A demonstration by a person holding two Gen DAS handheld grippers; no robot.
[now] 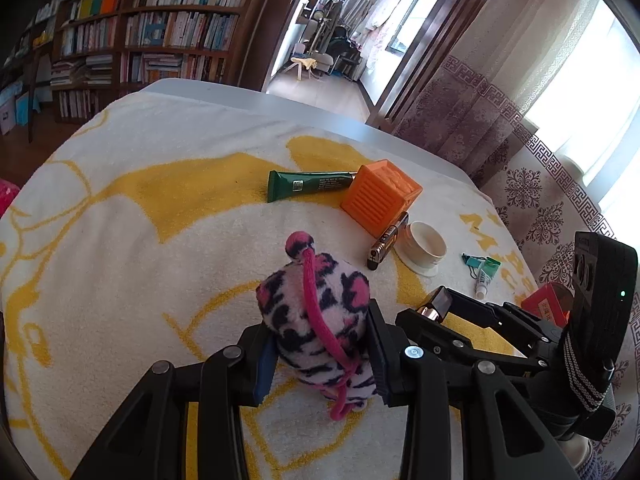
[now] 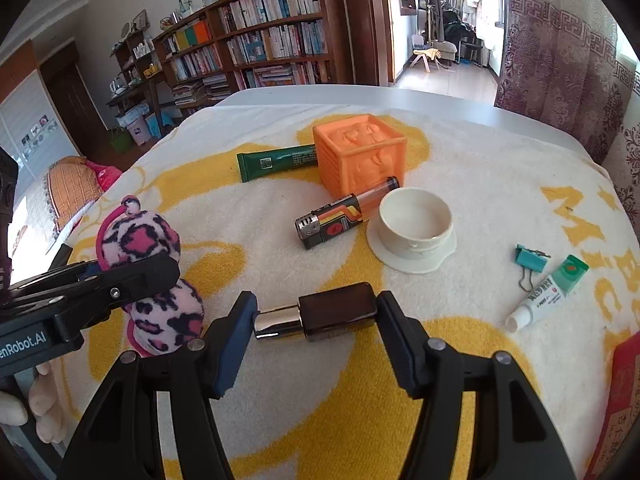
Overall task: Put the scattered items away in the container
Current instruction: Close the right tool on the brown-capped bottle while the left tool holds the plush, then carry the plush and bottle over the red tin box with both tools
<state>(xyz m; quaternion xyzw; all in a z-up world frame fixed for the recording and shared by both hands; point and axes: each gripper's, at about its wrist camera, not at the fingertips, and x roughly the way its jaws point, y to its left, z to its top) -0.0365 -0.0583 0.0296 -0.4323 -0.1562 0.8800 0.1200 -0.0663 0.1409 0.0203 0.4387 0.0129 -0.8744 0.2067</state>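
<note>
Pick-up step: left tongs (image 1: 320,360) clamp the plush toy (image 1: 316,312); right tongs (image 2: 316,320) bracket the dark bottle (image 2: 320,314), contact uncertain; next, carry both to the orange container (image 2: 360,152).

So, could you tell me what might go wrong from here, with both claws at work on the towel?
1. The right claw spans the dark bottle end to end; against the rounded chrome cap it may pivot or slip out.
2. The left claw pinches the soft leopard plush; its loose pink cord could snag.
3. The two claws work side by side and could collide.
</note>
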